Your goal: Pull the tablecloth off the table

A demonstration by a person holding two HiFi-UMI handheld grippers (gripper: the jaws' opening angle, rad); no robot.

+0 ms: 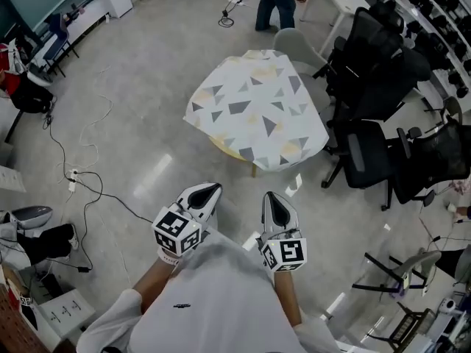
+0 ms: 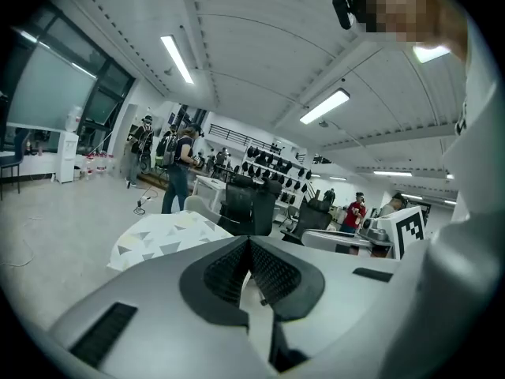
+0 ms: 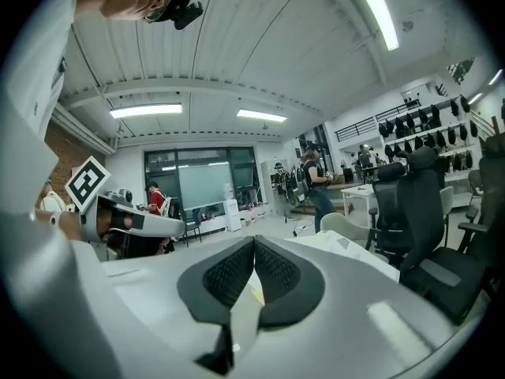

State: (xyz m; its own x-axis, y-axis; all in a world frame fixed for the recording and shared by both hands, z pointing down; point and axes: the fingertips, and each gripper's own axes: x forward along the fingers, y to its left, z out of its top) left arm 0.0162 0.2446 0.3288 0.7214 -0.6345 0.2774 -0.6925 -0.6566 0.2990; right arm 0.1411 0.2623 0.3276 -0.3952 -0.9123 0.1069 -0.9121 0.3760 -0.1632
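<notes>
Tablecloth (image 1: 254,109) sits well apart from the left gripper (image 1: 212,189) and right gripper (image 1: 271,196), both squeezed shut and empty, so I think it is best to step close and open them first.

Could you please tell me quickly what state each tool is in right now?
Left tool: closed, holding nothing.
Right tool: closed, holding nothing.

Matt cloth tablecloth (image 1: 254,109) printed with triangles, smooth faintly glossy grey floor (image 1: 140,87), black mesh-backed chairs (image 1: 379,65)
</notes>
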